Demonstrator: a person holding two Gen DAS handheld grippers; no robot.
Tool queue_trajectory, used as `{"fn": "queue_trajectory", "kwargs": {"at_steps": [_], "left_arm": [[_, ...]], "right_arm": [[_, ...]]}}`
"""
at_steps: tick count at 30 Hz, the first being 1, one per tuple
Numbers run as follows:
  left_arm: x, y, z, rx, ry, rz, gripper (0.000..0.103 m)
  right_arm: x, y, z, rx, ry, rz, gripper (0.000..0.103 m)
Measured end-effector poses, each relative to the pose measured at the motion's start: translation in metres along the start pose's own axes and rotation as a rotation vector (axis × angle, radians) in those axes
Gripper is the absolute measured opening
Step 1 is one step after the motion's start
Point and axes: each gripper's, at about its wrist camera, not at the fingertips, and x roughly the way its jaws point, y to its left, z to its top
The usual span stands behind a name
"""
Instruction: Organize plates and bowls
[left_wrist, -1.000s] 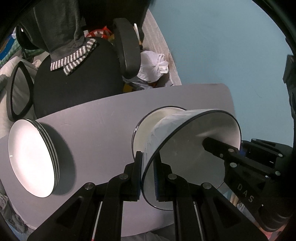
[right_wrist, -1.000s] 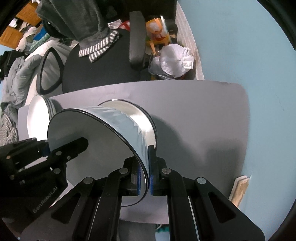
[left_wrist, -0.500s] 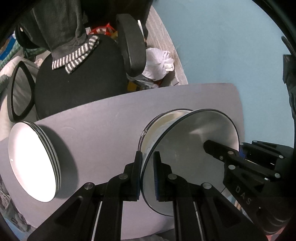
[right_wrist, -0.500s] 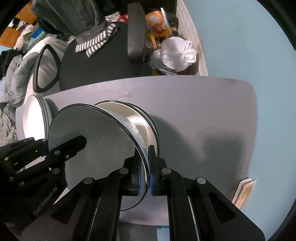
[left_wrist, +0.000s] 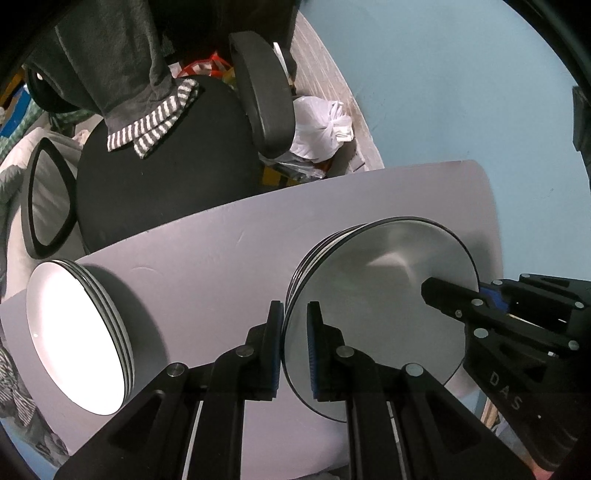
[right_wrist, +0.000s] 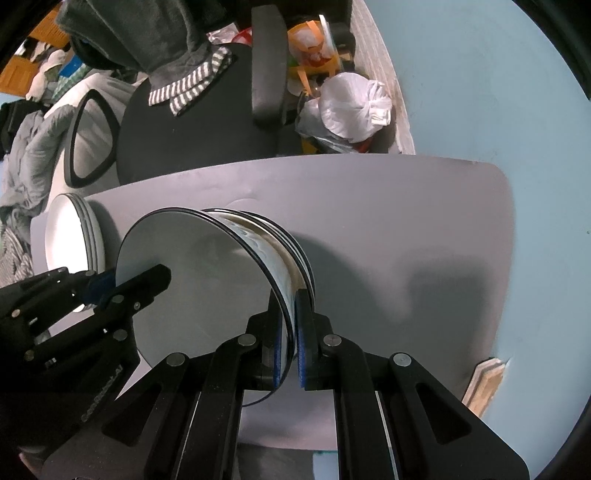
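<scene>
A white bowl with a dark rim (left_wrist: 380, 295) (right_wrist: 199, 288) is held from both sides. My left gripper (left_wrist: 294, 306) is shut on its near-left rim, and my right gripper (right_wrist: 288, 299) is shut on the opposite rim. Both point straight down at the grey table (left_wrist: 221, 251). The bowl sits low in a stack of matching bowls (left_wrist: 317, 251) (right_wrist: 299, 251), whose rims show just beneath it. I cannot tell whether it rests fully on them. A stack of white plates (left_wrist: 74, 332) (right_wrist: 66, 229) lies at the table's left end, apart from both grippers.
A black office chair (left_wrist: 166, 173) draped with a grey garment with a striped cuff (left_wrist: 147, 125) stands beyond the table's far edge. Beside it lies a white plastic bag (left_wrist: 321, 125). Bare grey tabletop (right_wrist: 388, 206) spreads right of the bowls. A pale wooden piece (right_wrist: 484, 384) sits off the table's right corner.
The held bowl has sunk into the stack of bowls: its side wall, which showed above the stack, is now almost hidden. Both grippers have kept their grip on the rim.
</scene>
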Motion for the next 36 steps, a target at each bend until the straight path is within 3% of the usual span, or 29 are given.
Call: {"fn": "queue_trajectory", "kwargs": {"at_steps": [4,9,22,24,26,33,36], "left_arm": [[0.002,-0.001,0.0,0.007,0.005,0.021,0.02],[0.003,0.003,-0.003,0.005,0.004,0.033,0.024],[-0.001,0.005,-0.002,-0.014,-0.003,0.015,0.025],[-0.002,0.006,-0.002,-0.019,-0.005,0.009,0.025],[-0.003,0.006,-0.002,-0.022,-0.006,0.006,0.026],[-0.011,0.008,-0.002,-0.034,-0.024,-0.015,0.032],[-0.016,0.008,-0.003,-0.038,-0.034,-0.023,0.033]], "right_arm": [[0.0,0.001,0.0,-0.003,0.011,-0.005,0.008],[0.001,0.002,0.001,0.004,0.027,-0.01,0.01],[-0.003,0.007,-0.003,-0.011,0.012,-0.048,0.011],[-0.007,0.008,-0.003,-0.021,-0.004,-0.069,0.015],[-0.011,0.01,-0.002,-0.035,-0.016,-0.073,0.025],[-0.02,0.013,0.0,-0.053,-0.038,-0.089,0.025],[-0.022,0.015,-0.001,-0.063,-0.048,-0.103,0.031]]}}
